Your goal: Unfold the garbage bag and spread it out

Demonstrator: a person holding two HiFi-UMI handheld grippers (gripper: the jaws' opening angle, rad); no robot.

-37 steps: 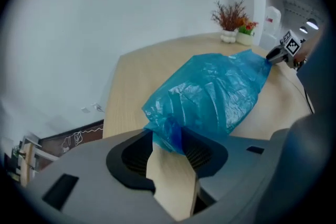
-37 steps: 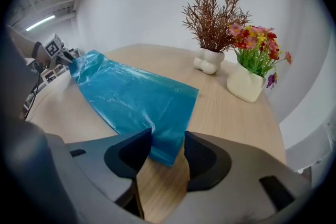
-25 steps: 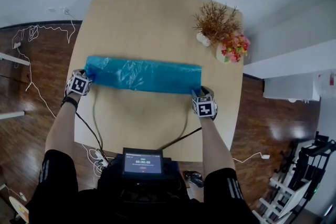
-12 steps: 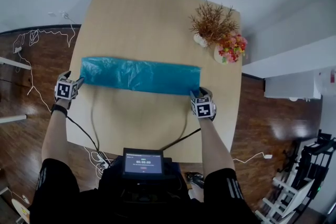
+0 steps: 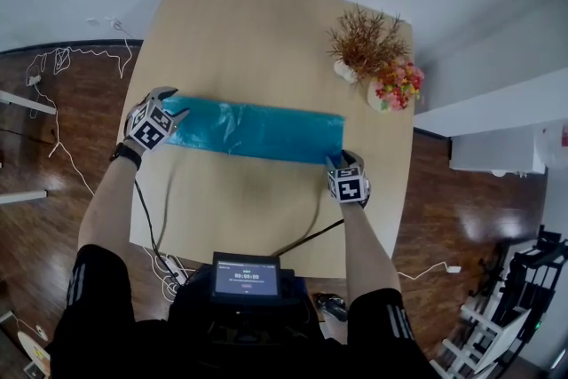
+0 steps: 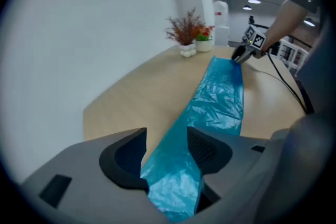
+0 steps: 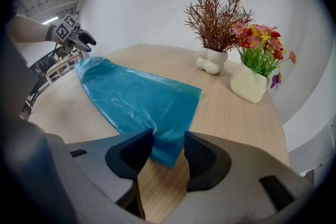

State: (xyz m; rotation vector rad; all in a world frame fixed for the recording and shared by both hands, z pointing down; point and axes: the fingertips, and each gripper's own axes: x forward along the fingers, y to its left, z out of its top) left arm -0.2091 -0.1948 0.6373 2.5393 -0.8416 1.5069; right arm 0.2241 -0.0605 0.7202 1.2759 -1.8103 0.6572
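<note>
Left tongs (image 5: 172, 109): back at the left end of the bag (image 5: 257, 130), having hung clear off the table's edge half a second ago. Right tongs (image 5: 340, 160) and bag: no shift that I can see.

Item, bag: blue film, folded into a long strip, lying flat across the middle of the table (image 5: 257, 22), ends at my two tongs. I judge it very light, limp and slick, apt to slide on the wood and cling to itself. It could tear if yanked. Best hold, in my view: a single top layer at an end corner, the other end pinned.

Item, left tongs: jaws spread fairly wide, having just been closing. The bag's left end runs up between them, brushing the pad (image 6: 206, 148) on one side, with a gap on the other. I do not count it pinched yet.

Item, right tongs: jaws spread, tips down by the bag's right near corner. The corner lies between them, bare wood showing in the gap. I see no pinch there.
</note>
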